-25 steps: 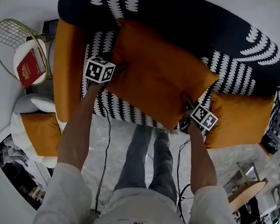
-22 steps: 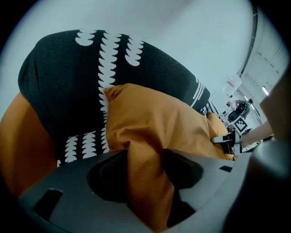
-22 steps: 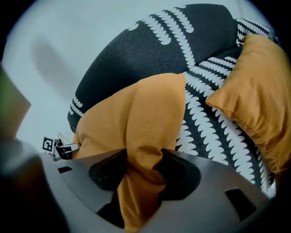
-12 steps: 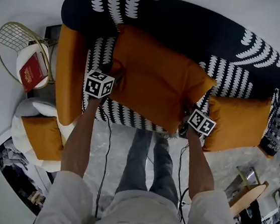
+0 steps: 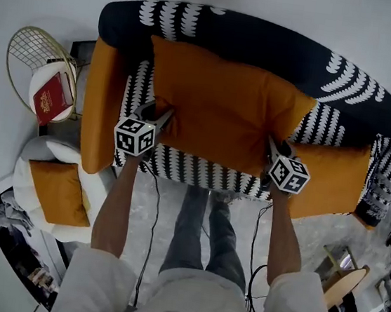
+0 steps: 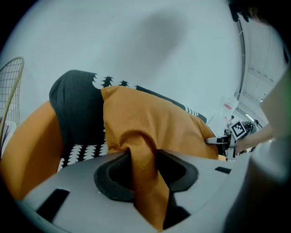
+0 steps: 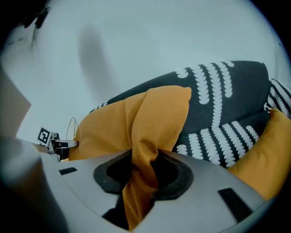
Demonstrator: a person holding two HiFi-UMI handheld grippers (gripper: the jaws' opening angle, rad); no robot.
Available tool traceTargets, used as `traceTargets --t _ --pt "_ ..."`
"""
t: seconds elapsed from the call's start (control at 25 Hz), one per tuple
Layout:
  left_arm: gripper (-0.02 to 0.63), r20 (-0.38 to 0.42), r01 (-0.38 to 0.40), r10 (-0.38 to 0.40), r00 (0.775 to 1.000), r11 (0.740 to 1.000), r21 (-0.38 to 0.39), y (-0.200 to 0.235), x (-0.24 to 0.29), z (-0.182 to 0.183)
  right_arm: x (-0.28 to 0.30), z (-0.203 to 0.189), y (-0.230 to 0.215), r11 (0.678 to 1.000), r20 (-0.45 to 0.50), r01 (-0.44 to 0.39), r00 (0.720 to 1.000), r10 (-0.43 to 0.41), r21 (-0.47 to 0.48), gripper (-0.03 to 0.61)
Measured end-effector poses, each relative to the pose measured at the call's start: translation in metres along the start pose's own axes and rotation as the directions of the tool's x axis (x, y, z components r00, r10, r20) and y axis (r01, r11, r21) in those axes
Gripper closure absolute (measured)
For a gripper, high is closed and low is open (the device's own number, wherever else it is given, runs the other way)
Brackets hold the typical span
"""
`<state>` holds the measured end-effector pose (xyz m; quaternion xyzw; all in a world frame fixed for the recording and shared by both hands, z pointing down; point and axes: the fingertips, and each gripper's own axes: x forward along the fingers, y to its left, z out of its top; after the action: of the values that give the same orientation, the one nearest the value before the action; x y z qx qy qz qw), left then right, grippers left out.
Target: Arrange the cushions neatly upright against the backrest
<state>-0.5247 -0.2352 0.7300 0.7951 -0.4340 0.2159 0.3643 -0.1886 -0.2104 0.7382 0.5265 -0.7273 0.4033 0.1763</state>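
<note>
**Desk:** Where is the cushion?

**Operator:** The cushion (image 5: 222, 109), big and orange, lies spread across the middle of the sofa (image 5: 372, 103). Its upper edge is up by the dark backrest (image 5: 267, 37) and its lower edge is over the patterned seat (image 5: 180, 164). I have it by both lower corners.

**Desk:** And the claws?

**Operator:** My left gripper (image 5: 159, 115) has just been closing and now pinches a fold of the cushion's cloth at the lower left corner. In the left gripper view the fabric runs straight down between the pads. My right gripper (image 5: 273, 148) has likewise just been closing and is clamped on a bunched fold at the lower right corner.

**Desk:** Anything else in shot?

**Operator:** A second cushion (image 5: 334, 179), also orange, sits at the sofa's right end, just beside my right gripper. An orange armrest (image 5: 102, 112) closes the left end. Left of the sofa, a red book (image 5: 50, 97) lies on a small table (image 5: 41, 78) by a gold wire frame (image 5: 28, 50). A third cushion (image 5: 57, 191) rests on a white chair (image 5: 48, 149).
</note>
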Motion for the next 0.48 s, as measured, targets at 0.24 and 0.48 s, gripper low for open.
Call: traceTargets --t 0.24,0.48 --pt "0.437 0.122 -0.021 0.019 0.992 1.000 0.016 0.003 -0.019 0.064 0.003 0.080 0.022 0.993 0.106 -0.050 0.992 0.061 -0.105 0.434" --pt "0.426 0.200 -0.004 0.000 0.980 1.000 0.019 0.017 -0.015 0.103 0.022 0.132 0.026 0.986 0.178 -0.046 0.981 0.075 -0.163 0.414"
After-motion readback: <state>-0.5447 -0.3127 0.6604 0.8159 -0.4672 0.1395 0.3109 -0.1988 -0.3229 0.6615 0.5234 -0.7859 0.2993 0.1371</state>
